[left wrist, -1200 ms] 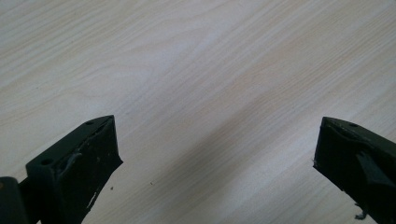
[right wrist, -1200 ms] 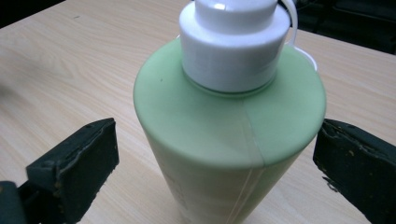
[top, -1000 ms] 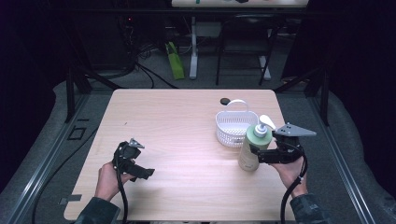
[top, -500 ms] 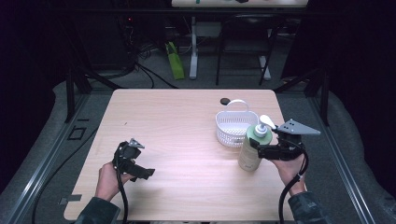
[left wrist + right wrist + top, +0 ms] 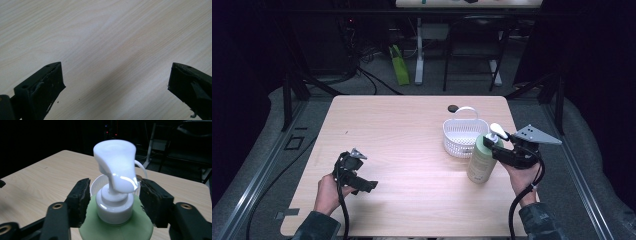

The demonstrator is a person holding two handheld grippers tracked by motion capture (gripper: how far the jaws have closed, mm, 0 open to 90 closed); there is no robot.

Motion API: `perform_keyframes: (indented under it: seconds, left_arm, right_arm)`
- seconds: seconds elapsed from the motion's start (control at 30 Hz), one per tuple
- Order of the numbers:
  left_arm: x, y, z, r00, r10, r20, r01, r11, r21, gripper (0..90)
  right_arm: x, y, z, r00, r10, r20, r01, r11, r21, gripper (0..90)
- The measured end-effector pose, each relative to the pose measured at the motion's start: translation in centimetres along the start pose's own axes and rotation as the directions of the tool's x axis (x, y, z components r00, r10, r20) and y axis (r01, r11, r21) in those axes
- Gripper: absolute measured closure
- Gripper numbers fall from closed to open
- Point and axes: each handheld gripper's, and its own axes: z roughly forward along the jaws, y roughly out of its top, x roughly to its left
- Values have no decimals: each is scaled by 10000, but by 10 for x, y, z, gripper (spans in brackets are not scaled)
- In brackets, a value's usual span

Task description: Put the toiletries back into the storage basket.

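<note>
Right gripper [image 5: 493, 149]: fingers [image 5: 79, 197] either side of the white cap [image 5: 114, 207] of the pump bottle [image 5: 482, 161], at the neck below the pump head [image 5: 115, 167]. They have just been closing, with the cap between them. In the right gripper view a thin gap shows on each side of the cap, so the pads are close beside it and firm contact cannot be confirmed. The green shoulder of the bottle lies directly under the fingers; the bottle stands upright on the counter [image 5: 412, 130], its base below the fingers and its nozzle above them.

Basket [image 5: 463, 135]: white, perforated, with an arched handle, just beyond the fingers on the far side of the bottle, just beside it. A small dark disc [image 5: 453, 107] lies on the counter farther out, behind the basket.

Grey three-cornered plate [image 5: 537, 135]: on top of the right gripper, behind the fingers, toward the person's hand [image 5: 522, 175].

Left gripper [image 5: 368, 185]: fingers [image 5: 47, 85] wide apart, nothing between them, bare wood grain beneath and ahead. Held low over the near left part of the counter, well apart from bottle and basket
</note>
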Motion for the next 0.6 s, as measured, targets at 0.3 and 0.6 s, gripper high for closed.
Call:
perform_keyframes:
  seconds: [0.3,0.6]
  left_arm:
    - [0,0,0,10000,-8,-18,8,10000,15,0]
    - [0,0,0,10000,18,10,-18,10000,28,0]
  right_arm:
    - [0,1,-3,9999,-94,-42,91,9986,-520,573]
    - [0,2,-4,9996,-48,-278,24,9962,-866,663]
